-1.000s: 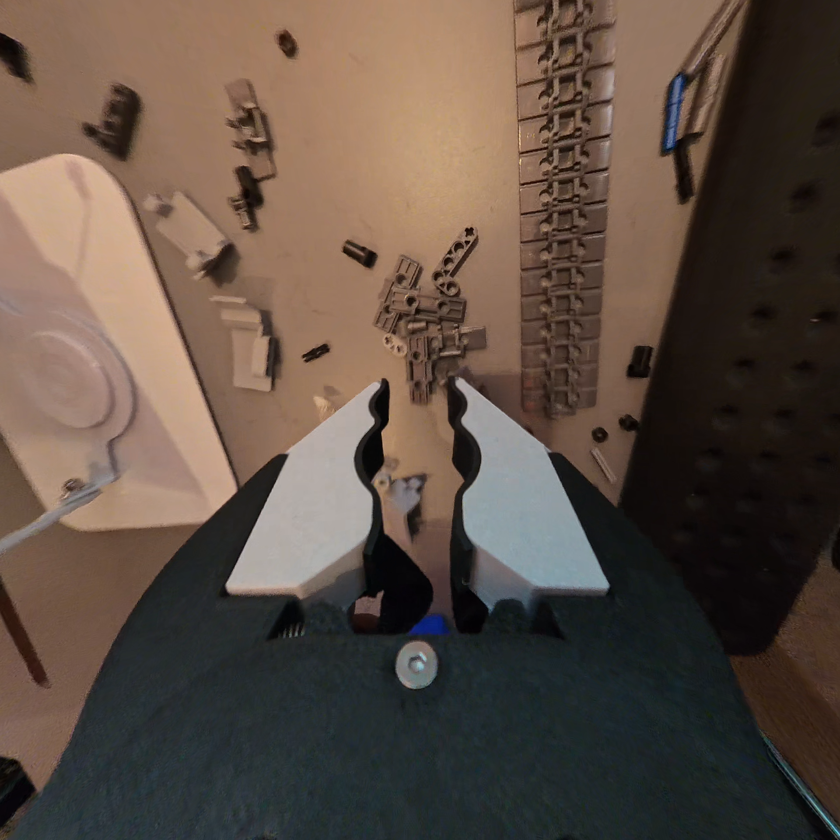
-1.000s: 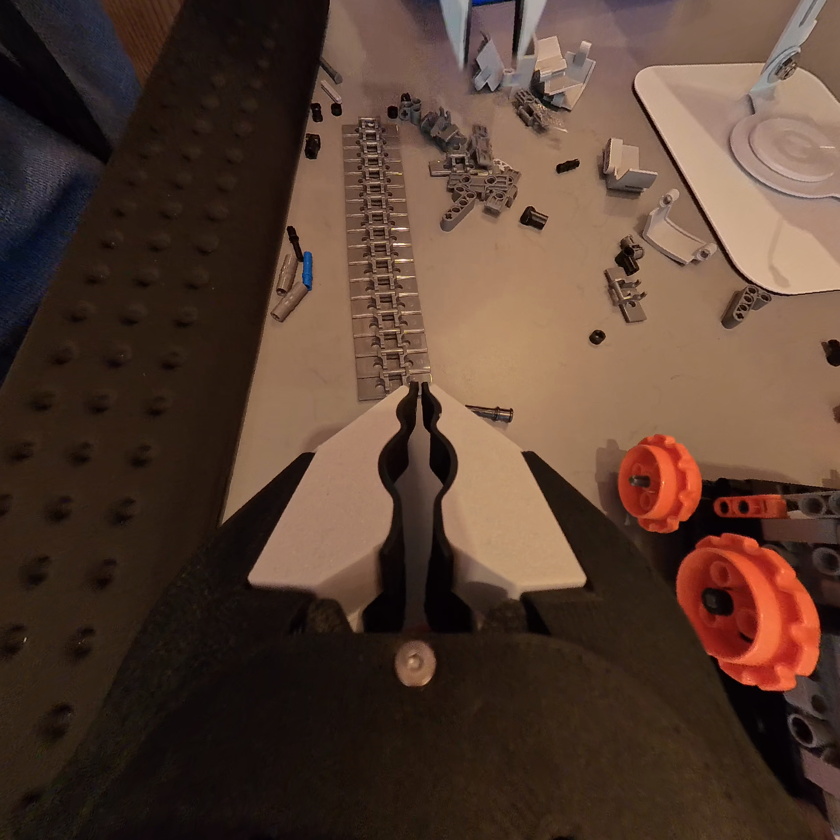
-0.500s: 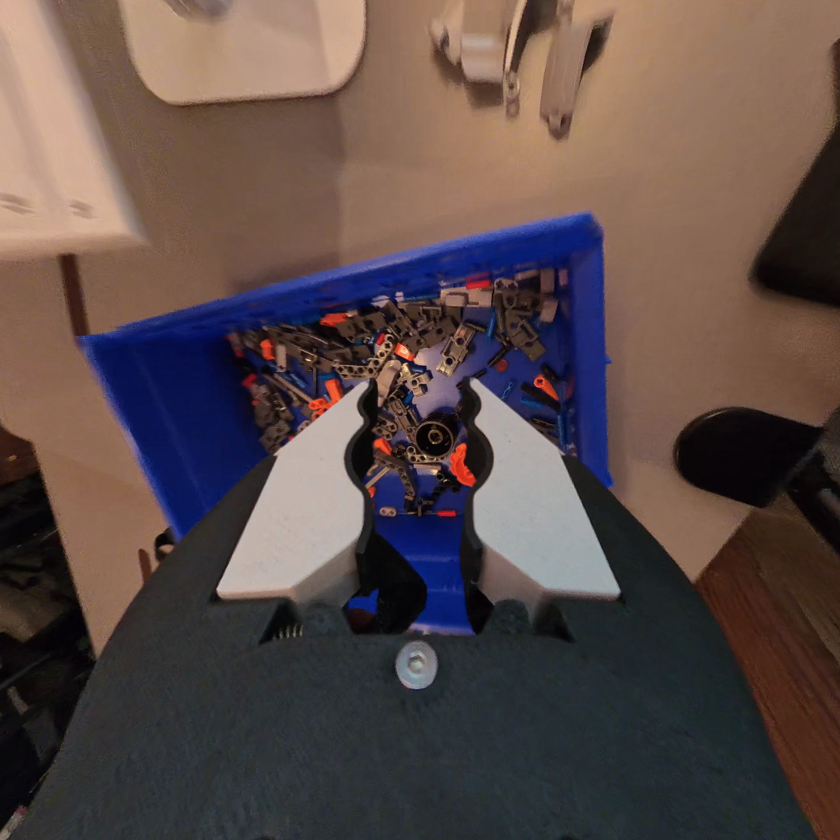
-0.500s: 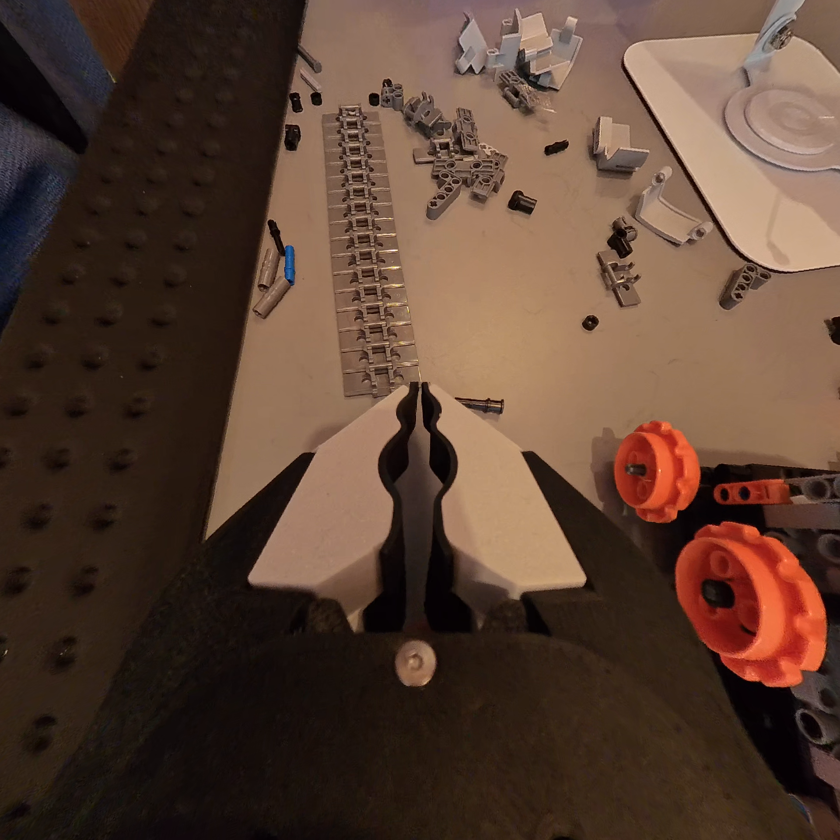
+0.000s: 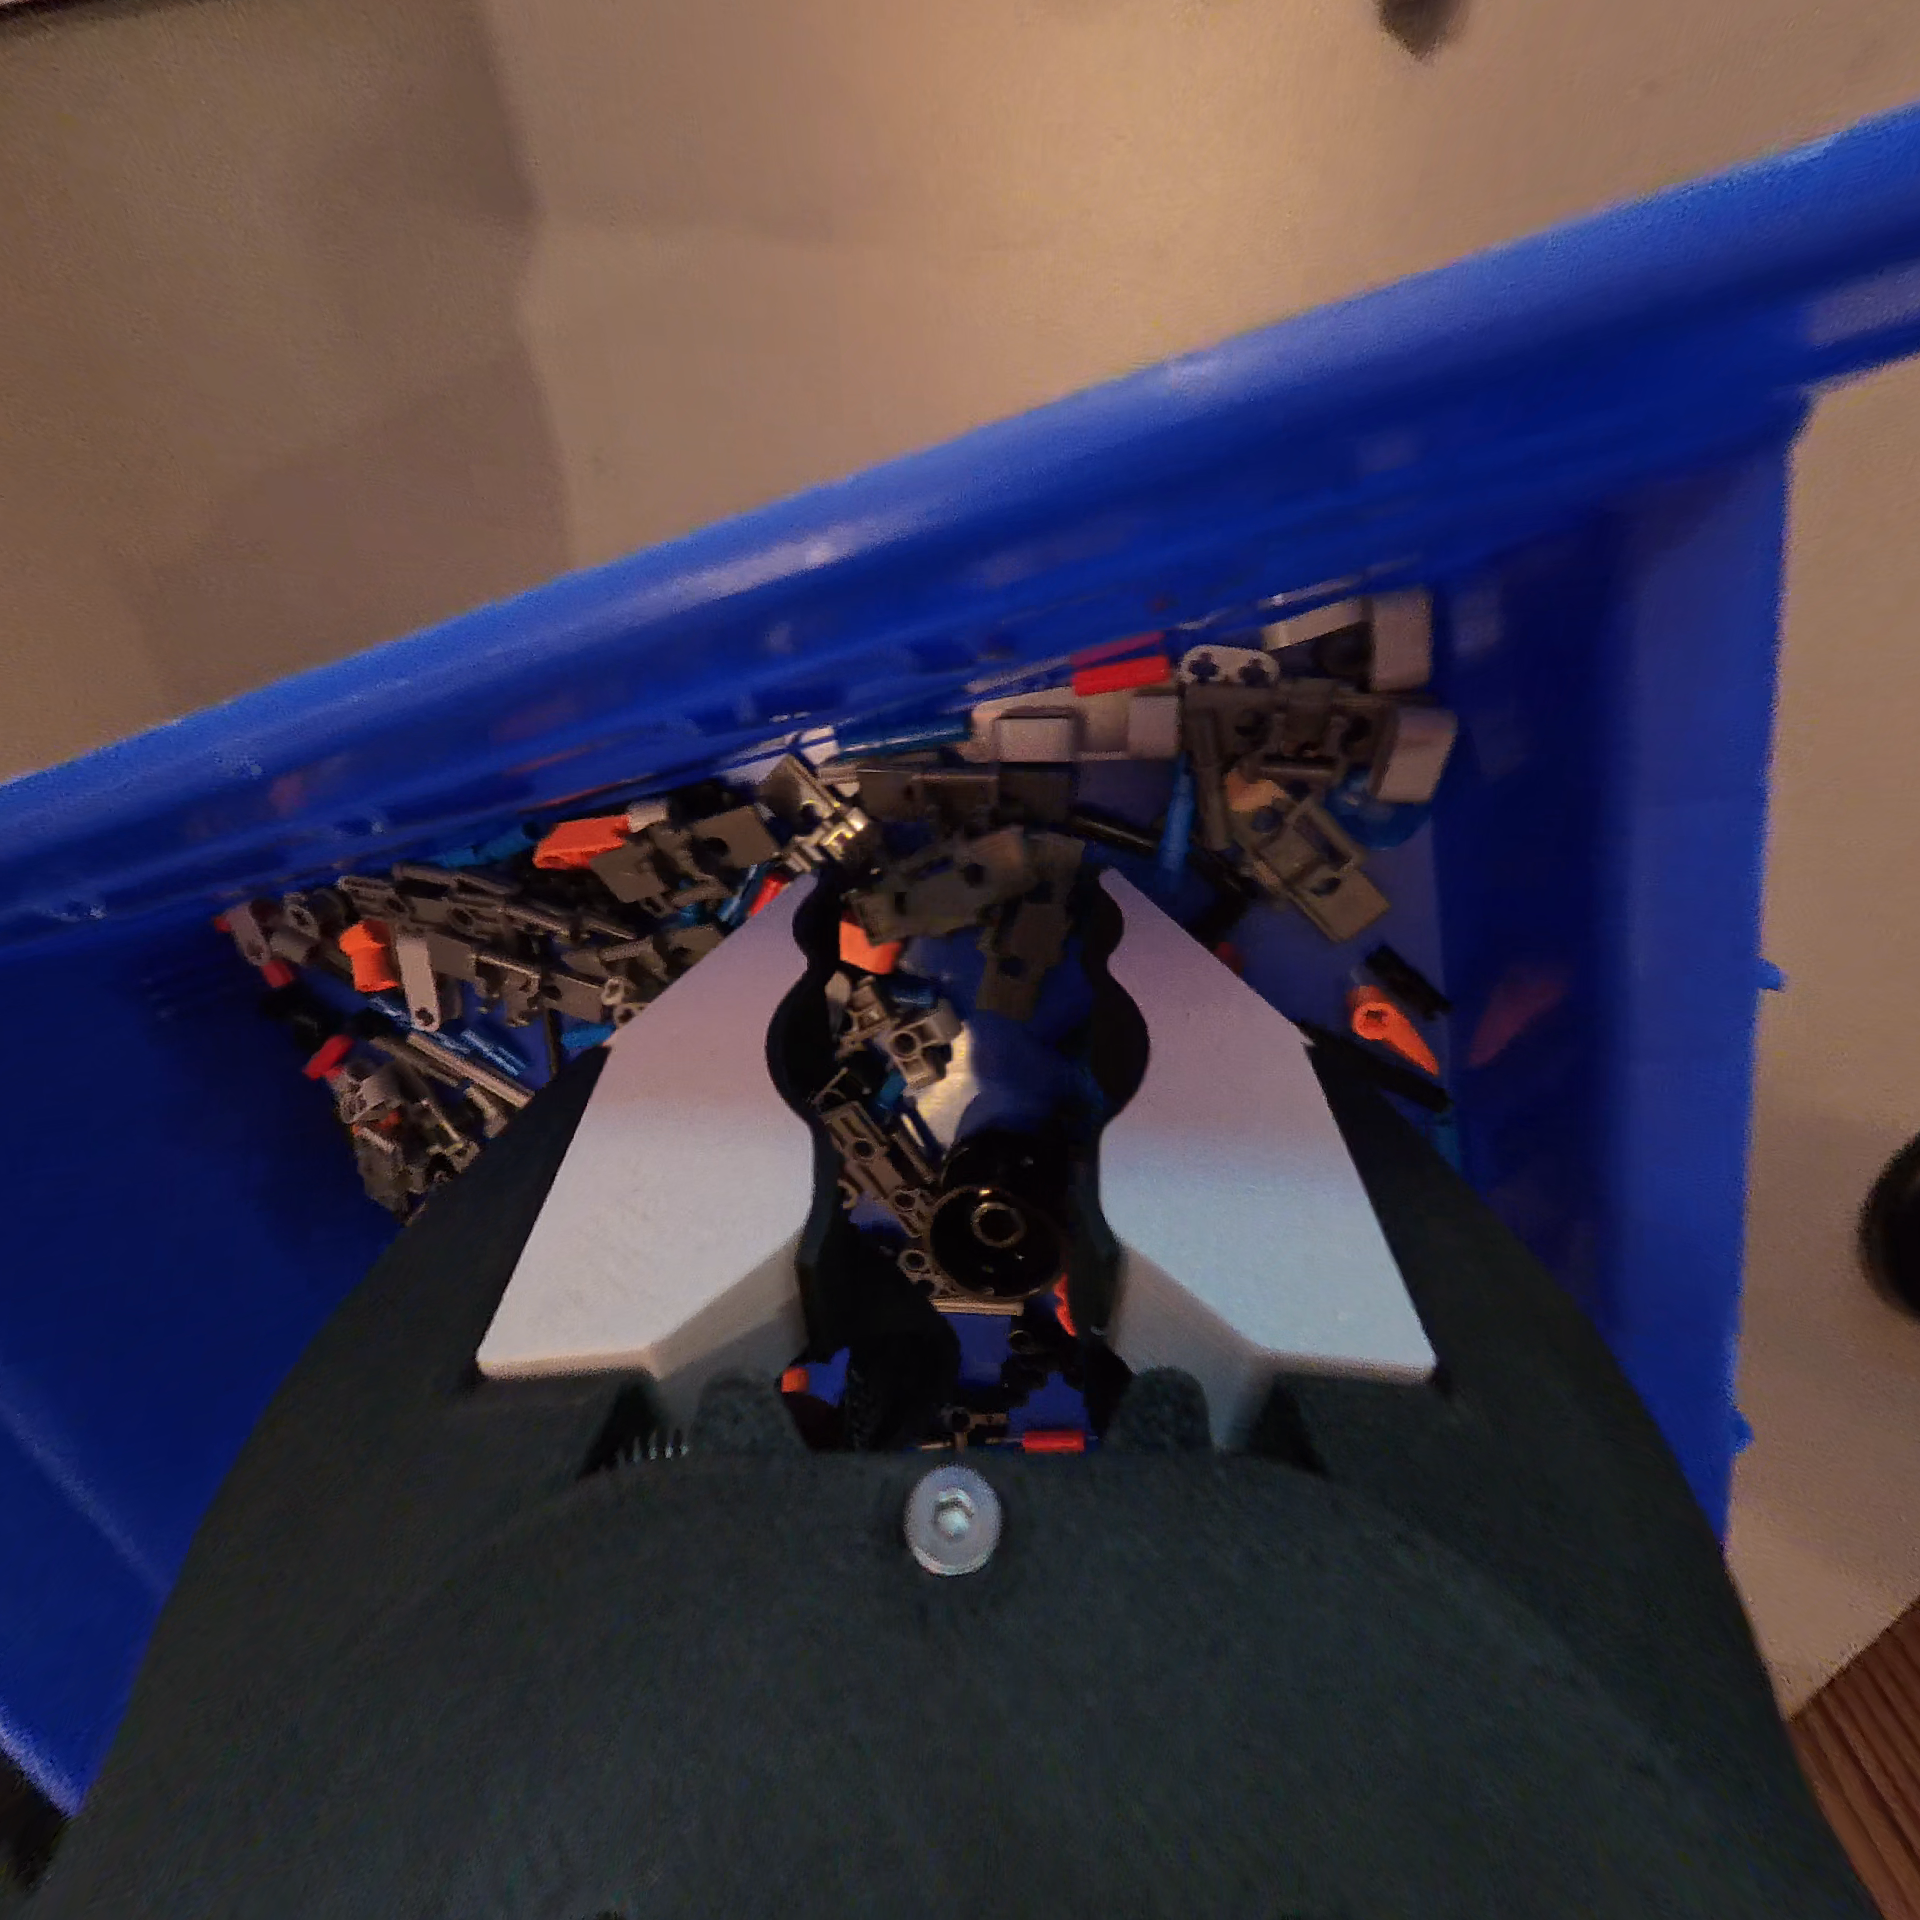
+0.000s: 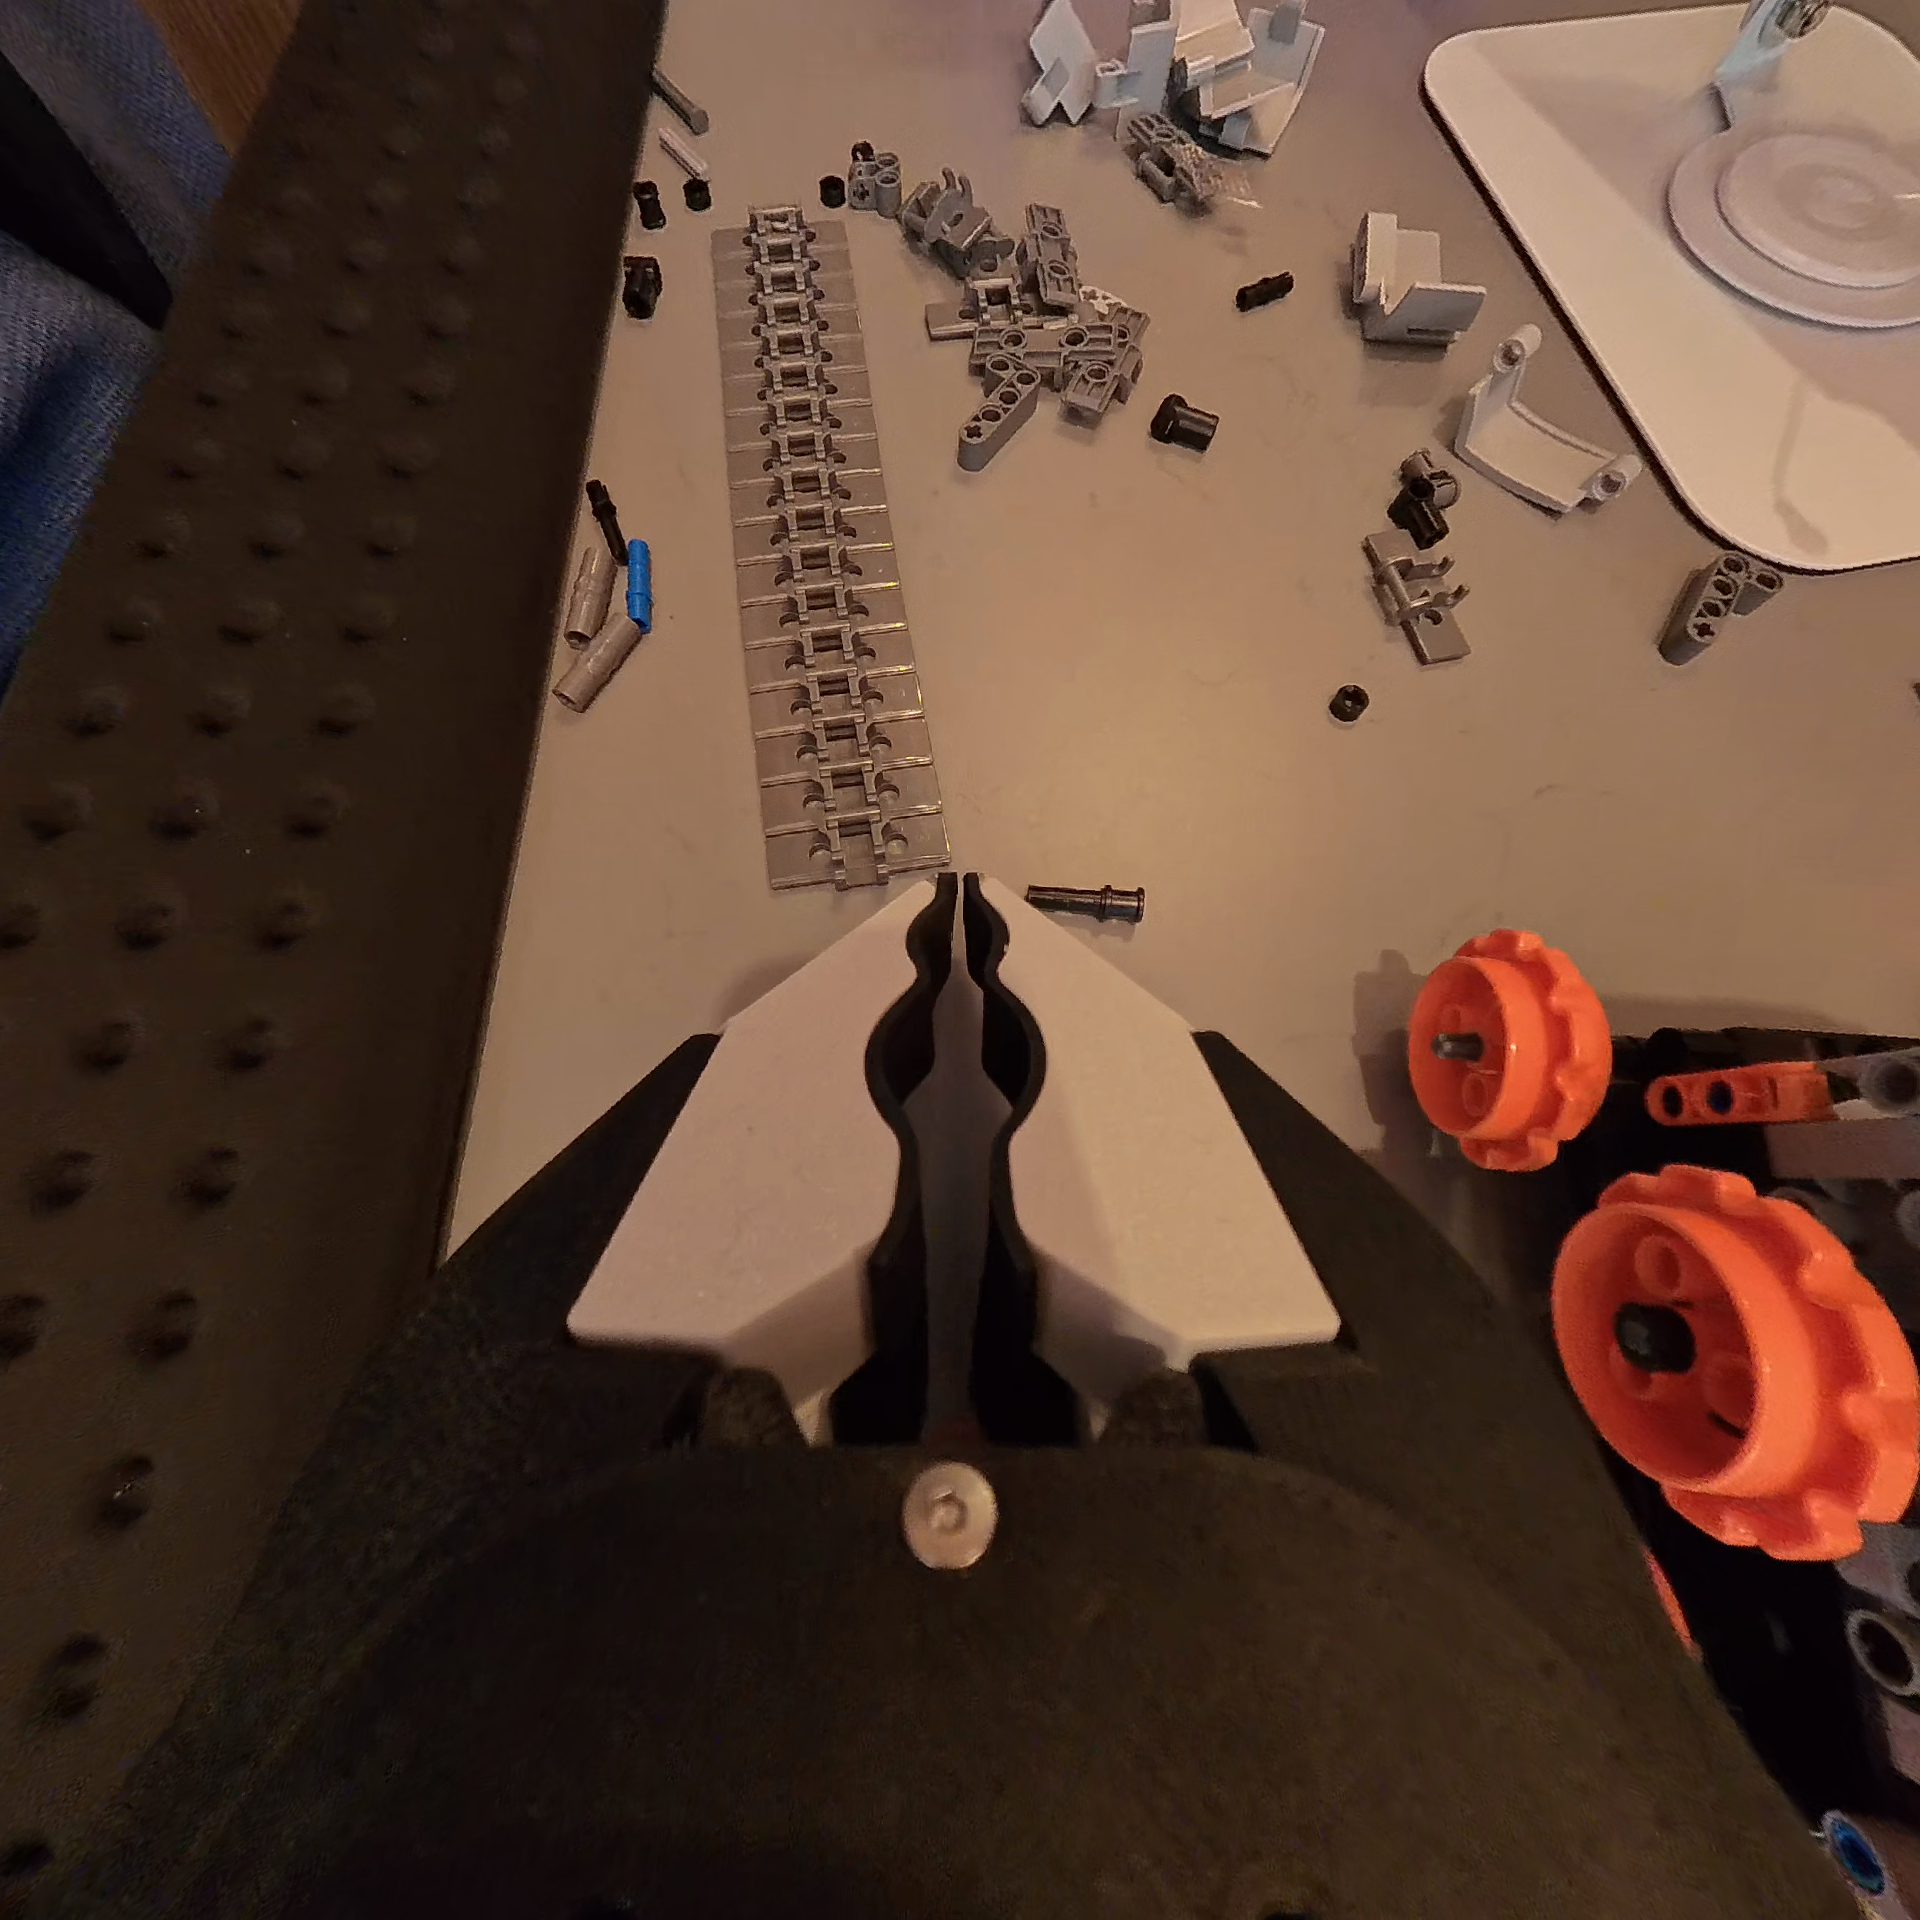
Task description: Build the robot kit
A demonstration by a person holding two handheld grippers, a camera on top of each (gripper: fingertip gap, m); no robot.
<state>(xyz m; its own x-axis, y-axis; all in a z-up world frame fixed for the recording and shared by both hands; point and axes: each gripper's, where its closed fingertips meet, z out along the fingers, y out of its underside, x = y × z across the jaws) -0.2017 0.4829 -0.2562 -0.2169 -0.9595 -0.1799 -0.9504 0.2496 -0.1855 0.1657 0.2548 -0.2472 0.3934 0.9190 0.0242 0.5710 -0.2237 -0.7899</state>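
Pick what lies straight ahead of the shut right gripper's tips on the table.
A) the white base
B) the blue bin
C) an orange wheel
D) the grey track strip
D: in the right wrist view the right gripper, jaws together and holding nothing, points at the near end of the grey track strip, which runs away from its tips along the table.

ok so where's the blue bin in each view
Left wrist view: the blue bin spans the middle, edge to edge, with the open left claw over the loose parts inside.
Right wrist view: not in it; the shut right claw points at the near end of the grey track strip.
Shared landmark: the tabletop.
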